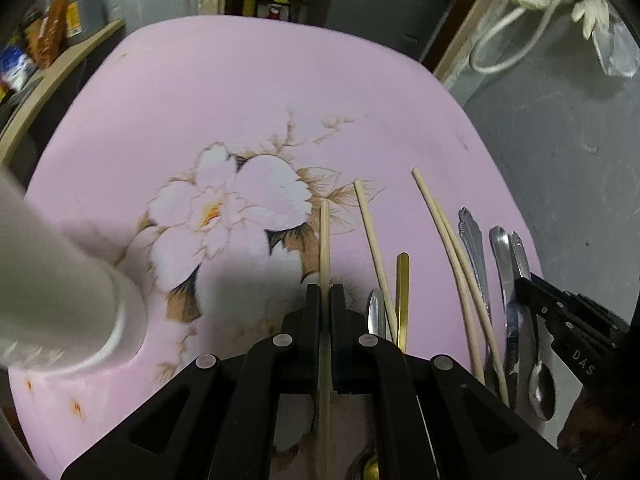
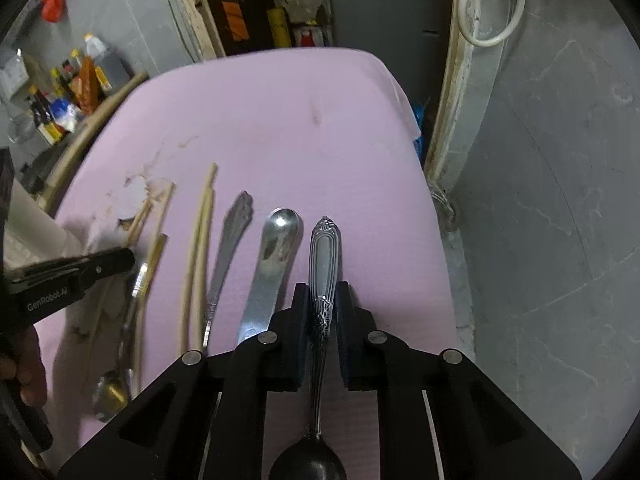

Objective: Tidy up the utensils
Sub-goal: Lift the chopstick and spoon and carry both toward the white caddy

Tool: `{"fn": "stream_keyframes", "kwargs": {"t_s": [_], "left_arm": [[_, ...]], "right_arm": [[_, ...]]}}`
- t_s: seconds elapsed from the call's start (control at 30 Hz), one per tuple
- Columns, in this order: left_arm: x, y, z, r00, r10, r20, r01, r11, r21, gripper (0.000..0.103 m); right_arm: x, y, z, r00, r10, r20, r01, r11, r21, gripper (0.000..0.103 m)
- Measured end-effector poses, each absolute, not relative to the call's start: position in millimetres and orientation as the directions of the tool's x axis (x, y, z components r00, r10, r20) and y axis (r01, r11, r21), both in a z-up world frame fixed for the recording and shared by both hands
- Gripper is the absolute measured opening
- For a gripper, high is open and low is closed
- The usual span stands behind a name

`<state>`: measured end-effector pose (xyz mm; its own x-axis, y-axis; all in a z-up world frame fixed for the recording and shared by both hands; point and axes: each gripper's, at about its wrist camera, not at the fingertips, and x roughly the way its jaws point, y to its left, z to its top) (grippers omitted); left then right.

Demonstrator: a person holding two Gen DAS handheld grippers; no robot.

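"GenRobot.AI" on left claw (image 2: 96, 266); "DAS" on right claw (image 1: 524, 284)

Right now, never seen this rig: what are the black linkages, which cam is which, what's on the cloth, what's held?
No robot arm here: a person holds a two-finger gripper in each hand, each with a fisheye camera looking along its fingers. The black linkages at the bottom of each picture are that gripper's own frame.

The left wrist view shows the left gripper closed on a single chopstick. The right wrist view shows the right gripper closed on the handle of an ornate spoon, its bowl toward the camera.

Everything sits on a pink cloth with a flower print. Lying on it are a chopstick pair, a patterned utensil handle, a plain steel handle and a gold-coloured utensil. A white cylinder, blurred, stands at the left.
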<state>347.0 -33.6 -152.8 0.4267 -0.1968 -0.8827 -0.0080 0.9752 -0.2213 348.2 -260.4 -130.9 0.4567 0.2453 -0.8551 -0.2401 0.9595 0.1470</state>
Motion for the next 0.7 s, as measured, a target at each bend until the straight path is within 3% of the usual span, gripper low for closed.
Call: {"fn": "stream_keyframes", "kwargs": {"t_s": [0.27,0.7], "left_arm": [[289,-14,-118,0.607,-0.16,-0.779,-0.056,0.969,-0.242,0.002],[241,-2,-84,0.72,-0.139,-0.68,-0.029,0.973,-0.23,0.002]], "right_arm": [[311,-256,-106,0.561,0.345,-0.752,-0.299,0.932,0.205,0.01],[264,-231,-86,0.649,0.334,-0.683,-0.279,0.94,0.195,0.009]]}}
